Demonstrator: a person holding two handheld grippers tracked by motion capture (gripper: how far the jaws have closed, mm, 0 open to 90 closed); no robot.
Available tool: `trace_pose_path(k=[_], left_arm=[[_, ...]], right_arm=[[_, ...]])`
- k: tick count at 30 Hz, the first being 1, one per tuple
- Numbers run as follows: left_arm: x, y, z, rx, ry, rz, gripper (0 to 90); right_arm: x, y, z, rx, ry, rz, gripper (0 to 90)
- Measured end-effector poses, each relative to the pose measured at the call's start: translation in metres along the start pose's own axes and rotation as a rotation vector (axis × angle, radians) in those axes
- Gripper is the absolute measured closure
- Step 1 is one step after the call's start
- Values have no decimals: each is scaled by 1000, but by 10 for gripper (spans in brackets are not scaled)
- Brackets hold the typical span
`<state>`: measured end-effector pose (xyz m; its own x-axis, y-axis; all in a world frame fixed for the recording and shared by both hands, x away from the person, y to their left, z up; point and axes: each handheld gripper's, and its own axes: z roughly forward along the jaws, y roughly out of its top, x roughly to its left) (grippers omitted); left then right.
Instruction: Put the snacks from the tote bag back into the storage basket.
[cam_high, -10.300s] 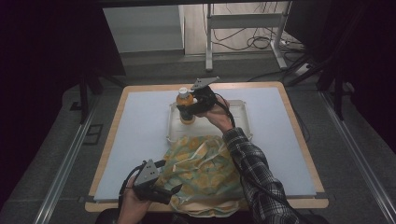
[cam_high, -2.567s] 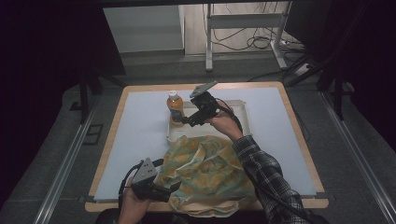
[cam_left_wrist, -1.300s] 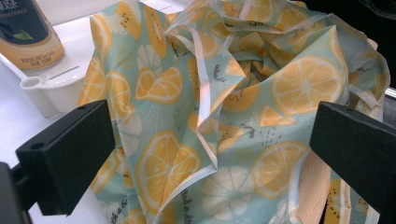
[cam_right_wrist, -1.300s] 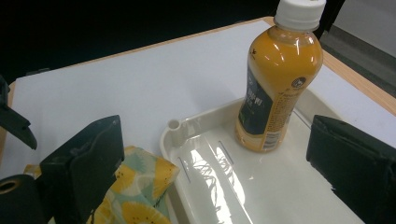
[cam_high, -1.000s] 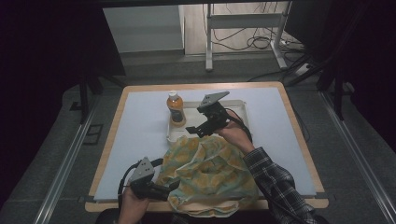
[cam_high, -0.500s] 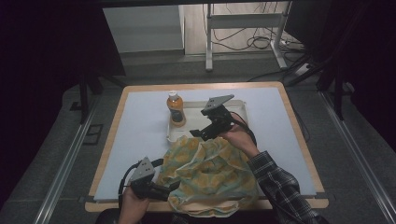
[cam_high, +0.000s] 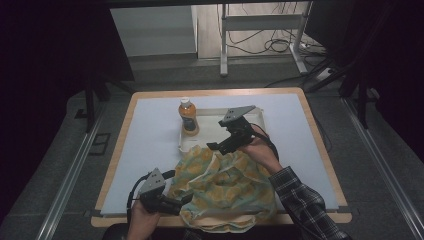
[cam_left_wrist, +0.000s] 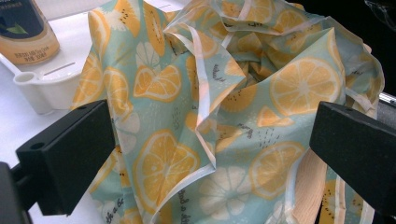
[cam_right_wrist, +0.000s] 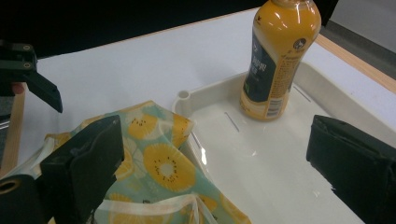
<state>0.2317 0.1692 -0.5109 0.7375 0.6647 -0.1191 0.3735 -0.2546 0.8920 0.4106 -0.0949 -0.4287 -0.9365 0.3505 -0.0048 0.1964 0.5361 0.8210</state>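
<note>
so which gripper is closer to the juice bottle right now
Right. The right gripper hangs open over the white tray, just beside the juice bottle standing in the tray's corner. The left gripper is at the table's near edge, open around the fruit-print bag.

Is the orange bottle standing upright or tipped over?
Upright: the bottle stands on its base in the white tray, cap up, apart from the right gripper.

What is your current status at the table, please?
Left tongs open at the bag edge. Right tongs open, empty, over the tray. Bottle upright in tray; bag overlaps its near rim.
</note>
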Motion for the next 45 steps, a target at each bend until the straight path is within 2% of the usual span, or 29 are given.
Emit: trace_pose_path(k=[28,45], left_arm=[[0,0,0,1,2,5,2],[-1,0,0,0,2,5,2]], right_arm=[[4,-23,-17,-2,-31,7,42],[13,-32,-33,-1,-64,-2,42]])
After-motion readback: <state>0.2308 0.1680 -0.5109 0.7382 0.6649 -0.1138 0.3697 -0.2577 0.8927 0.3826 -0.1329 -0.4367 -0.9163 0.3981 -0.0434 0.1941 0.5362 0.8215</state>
